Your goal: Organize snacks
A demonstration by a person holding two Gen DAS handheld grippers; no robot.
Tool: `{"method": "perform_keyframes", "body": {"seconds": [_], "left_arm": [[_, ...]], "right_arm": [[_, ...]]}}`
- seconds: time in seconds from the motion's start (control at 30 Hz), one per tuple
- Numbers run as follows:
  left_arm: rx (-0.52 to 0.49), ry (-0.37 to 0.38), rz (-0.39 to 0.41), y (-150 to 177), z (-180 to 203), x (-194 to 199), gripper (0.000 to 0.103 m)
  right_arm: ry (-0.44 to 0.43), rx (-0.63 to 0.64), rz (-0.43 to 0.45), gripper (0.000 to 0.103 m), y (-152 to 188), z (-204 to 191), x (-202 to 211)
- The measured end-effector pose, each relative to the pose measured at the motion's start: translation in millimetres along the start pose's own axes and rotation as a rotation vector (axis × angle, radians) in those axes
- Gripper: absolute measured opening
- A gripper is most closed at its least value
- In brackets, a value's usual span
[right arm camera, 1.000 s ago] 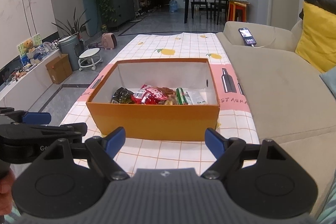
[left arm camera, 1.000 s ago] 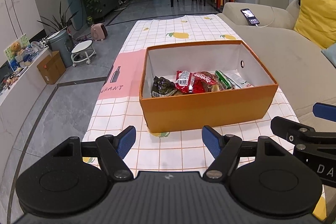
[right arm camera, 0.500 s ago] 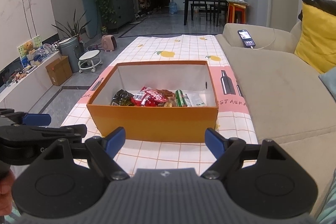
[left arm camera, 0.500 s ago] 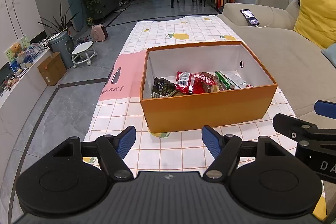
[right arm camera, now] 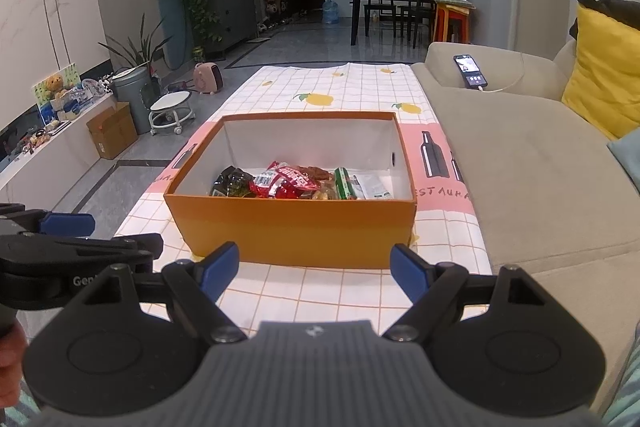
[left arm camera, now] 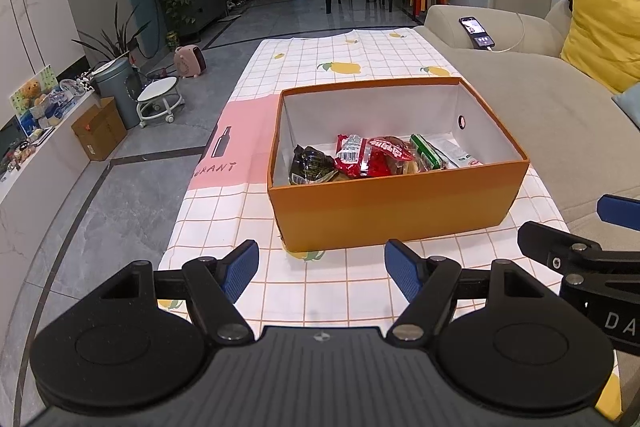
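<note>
The orange box (left arm camera: 394,205) of snacks (left arm camera: 374,159) sits on the checked tablecloth (left arm camera: 336,57), sofa (right arm camera: 536,163) alongside. Left gripper (left arm camera: 321,269) and right gripper (right arm camera: 315,267) hover before it, spread wide, holding nothing.

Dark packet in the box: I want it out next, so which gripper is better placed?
Probably the left gripper: the dark packet lies at the box's left end, nearer its side. Both grippers are open and empty.
</note>
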State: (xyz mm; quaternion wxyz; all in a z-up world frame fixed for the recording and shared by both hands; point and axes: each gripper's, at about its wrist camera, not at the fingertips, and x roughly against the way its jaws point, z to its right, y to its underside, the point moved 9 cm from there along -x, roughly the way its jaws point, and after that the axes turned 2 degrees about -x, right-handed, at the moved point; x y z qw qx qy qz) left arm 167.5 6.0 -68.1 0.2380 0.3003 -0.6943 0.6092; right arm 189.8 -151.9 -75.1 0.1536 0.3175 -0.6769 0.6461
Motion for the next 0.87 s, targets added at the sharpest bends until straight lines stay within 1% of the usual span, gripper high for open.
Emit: {"method": "perform_keyframes", "body": {"seconds": [0.4, 0.87], "left_arm": [[0.013, -0.007, -0.004, -0.5, 0.4, 0.7, 0.084], [0.007, 0.0, 0.022, -3.0, 2.7, 4.2, 0.084]], "right_arm": [[0.0, -0.001, -0.005, 0.08, 0.3, 0.7, -0.9], [0.001, -0.003, -0.01, 0.08, 1.2, 3.2, -1.7]]}}
